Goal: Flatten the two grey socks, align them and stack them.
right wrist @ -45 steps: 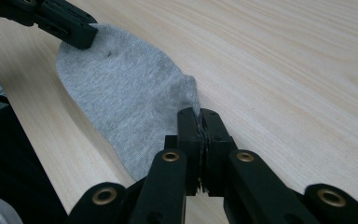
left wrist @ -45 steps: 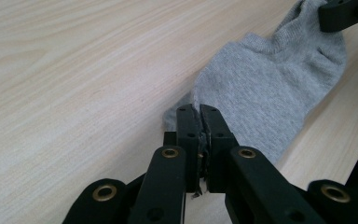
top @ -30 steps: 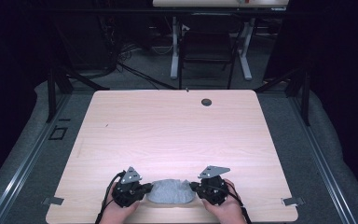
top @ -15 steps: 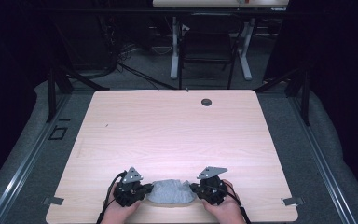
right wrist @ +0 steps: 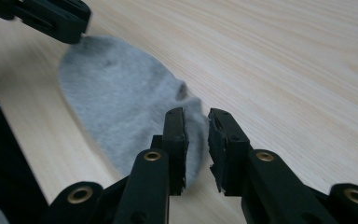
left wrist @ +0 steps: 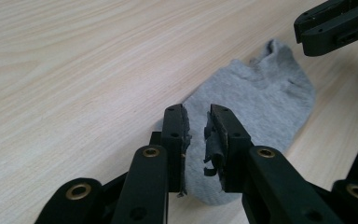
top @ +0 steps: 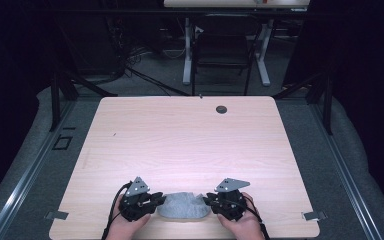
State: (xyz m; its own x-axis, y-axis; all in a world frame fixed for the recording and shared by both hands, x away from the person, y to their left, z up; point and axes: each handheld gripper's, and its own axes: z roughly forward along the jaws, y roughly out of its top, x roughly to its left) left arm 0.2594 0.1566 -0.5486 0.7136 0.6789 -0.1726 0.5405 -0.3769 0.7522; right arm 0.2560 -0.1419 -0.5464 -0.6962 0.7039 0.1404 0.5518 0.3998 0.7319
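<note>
From the high view I see a grey sock [top: 184, 206] lying flat on the pale wooden surface [top: 190, 140], close to the near edge and midway between my two tools. My left hand-held gripper [top: 159, 201] sits at the sock's left end and my right hand-held gripper [top: 208, 201] at its right end, each held from below by a hand [top: 125, 227]. In the left gripper view the sock [left wrist: 256, 100] spreads out ahead, and the left hand-held gripper [left wrist: 196, 133] has its jaws parted by a narrow gap above the near edge of the fabric, nothing pinched between them; the pad on one jaw looks torn. The other tool's tips [left wrist: 335, 25] hover at the far end. In the right gripper view the right hand-held gripper [right wrist: 196, 135] is likewise slightly spread, with the sock [right wrist: 121, 100] edge showing through the gap.
</note>
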